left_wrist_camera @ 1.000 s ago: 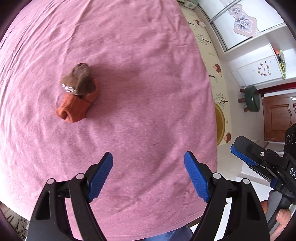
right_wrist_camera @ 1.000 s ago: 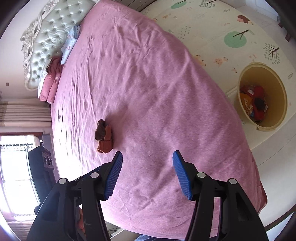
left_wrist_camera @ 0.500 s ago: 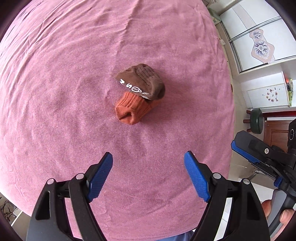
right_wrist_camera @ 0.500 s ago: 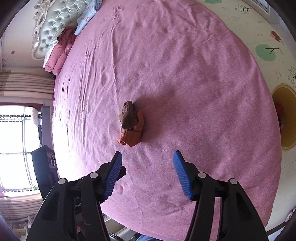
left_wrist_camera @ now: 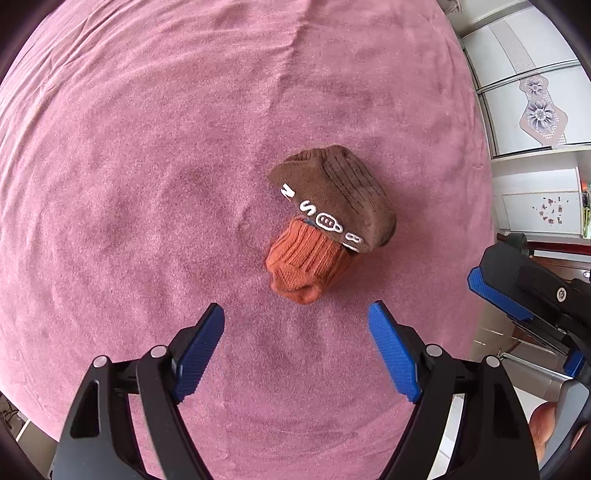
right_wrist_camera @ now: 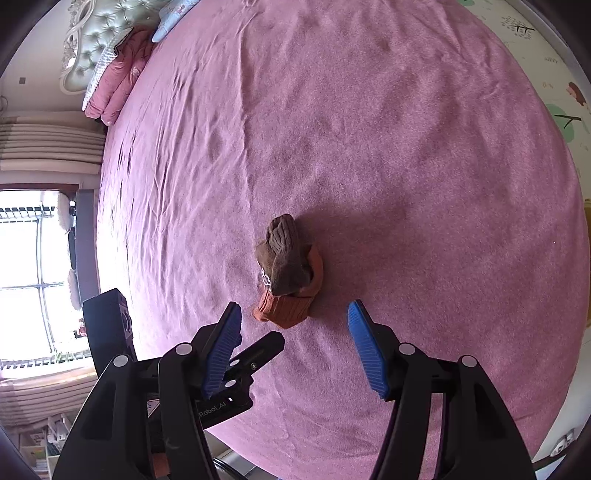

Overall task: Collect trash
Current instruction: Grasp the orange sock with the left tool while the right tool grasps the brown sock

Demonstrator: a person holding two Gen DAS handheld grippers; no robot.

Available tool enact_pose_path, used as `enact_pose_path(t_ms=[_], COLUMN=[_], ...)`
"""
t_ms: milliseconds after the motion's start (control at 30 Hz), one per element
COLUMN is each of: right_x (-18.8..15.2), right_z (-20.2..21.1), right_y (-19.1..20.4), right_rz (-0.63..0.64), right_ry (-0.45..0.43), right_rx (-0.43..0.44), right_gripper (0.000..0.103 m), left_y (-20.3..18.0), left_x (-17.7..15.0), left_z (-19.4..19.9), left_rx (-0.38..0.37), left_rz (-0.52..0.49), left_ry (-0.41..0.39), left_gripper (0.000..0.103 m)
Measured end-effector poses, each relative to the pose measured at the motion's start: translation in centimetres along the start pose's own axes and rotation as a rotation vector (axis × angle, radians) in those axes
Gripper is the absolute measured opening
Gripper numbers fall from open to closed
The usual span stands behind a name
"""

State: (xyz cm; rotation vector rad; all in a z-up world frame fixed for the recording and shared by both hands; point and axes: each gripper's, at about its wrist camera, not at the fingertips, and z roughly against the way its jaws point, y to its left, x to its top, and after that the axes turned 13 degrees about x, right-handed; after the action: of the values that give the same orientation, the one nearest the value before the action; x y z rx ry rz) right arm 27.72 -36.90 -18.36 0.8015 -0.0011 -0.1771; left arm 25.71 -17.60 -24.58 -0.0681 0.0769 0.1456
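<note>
A rolled brown and orange sock [left_wrist_camera: 325, 221] with white marks lies on the pink bedspread [left_wrist_camera: 147, 184]. My left gripper [left_wrist_camera: 295, 325] hangs open just short of it, nothing between its blue pads. The right wrist view shows the same sock [right_wrist_camera: 290, 273] a little ahead of my right gripper [right_wrist_camera: 293, 317], which is open and empty too. The right gripper's fingers [left_wrist_camera: 495, 291] show at the right edge of the left wrist view. The left gripper's finger [right_wrist_camera: 258, 350] shows low left in the right wrist view.
A tufted headboard [right_wrist_camera: 92, 40], pink pillows [right_wrist_camera: 118, 81] and a blue one [right_wrist_camera: 173, 14] stand at the bed's far end. A window [right_wrist_camera: 33, 277] lies to the left. A patterned floor mat [right_wrist_camera: 554, 92] runs along the bed's right side. White cabinets [left_wrist_camera: 524, 92] stand beyond the bed edge.
Both grippers have moved toward the sock, which now sits larger and nearer the centre in both views. The yellow bin with red trash has slid out of the right wrist view.
</note>
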Motion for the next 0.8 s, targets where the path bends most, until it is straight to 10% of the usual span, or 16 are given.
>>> enact_pose_path(t_ms=[800], right_x=[5.6], right_z=[-7.3], right_y=[-0.7], right_rz=[-0.003], right_ry=[0.123], right_rx=[-0.032], right_gripper=[0.06], left_y=[-0.6], left_x=[3.5], left_z=[-5.0], left_rx=[-0.108], left_rz=[0.04], left_ry=[0.088], left_gripper=[0.048])
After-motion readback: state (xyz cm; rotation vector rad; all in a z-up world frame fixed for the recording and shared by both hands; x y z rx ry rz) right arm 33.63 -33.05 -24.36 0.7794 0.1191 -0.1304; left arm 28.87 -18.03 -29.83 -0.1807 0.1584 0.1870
